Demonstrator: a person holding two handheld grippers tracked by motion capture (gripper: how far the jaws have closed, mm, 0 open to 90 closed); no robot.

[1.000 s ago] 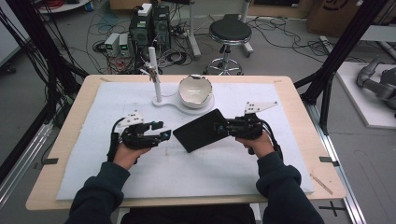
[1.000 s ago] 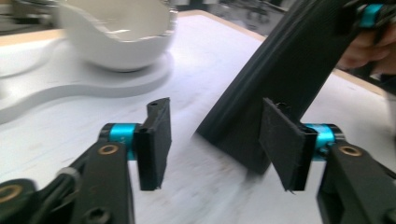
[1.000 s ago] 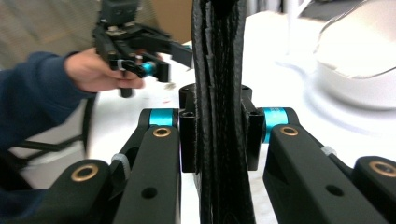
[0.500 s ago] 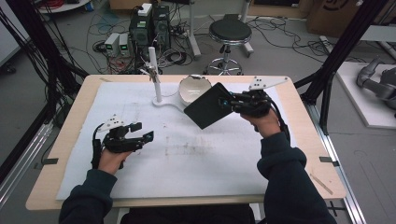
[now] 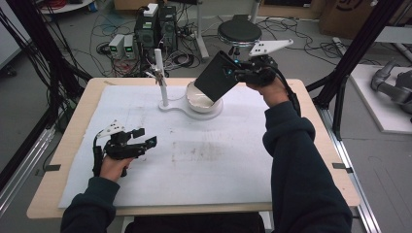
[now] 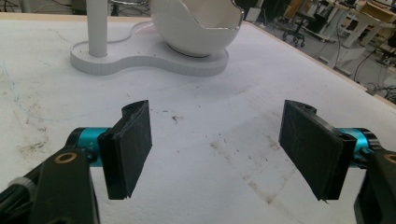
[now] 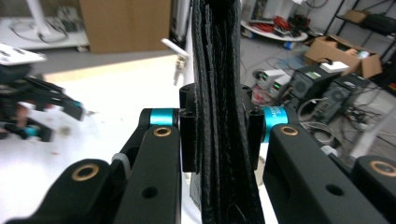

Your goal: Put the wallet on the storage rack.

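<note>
Stretching across most of the high view, the wooden table (image 5: pixel 73 141) carries a white sheet (image 5: pixel 218 165) that leaves only a thin rim of bare wood at its edges; the sheet is scuffed and speckled with brown marks near its middle. Beyond the far edge the grey floor holds computer boxes (image 5: pixel 155 24), tangled cables and a round black stool (image 5: pixel 239 32), with black frame posts at both sides. Much of the sheet lies bare, giving free space between the two hands. Near the far edge sits a white stand (image 5: pixel 192 106), a flat figure-of-eight base with a slim upright post at one end and a smooth, glossy bowl (image 6: pixel 196 25) with a cut-away rim at the other. Tilted in the air just above that bowl is the black wallet (image 5: pixel 217 76), a flat rectangle of grained, leather-like material, clamped by the right gripper (image 7: pixel 215 123), whose pads squeeze its folded layers edge-on. Low over the near-left part of the sheet, well apart from the stand, the left gripper (image 6: pixel 217 149) has just been opening; its ribbed black pads stand wide with nothing between them.
</note>
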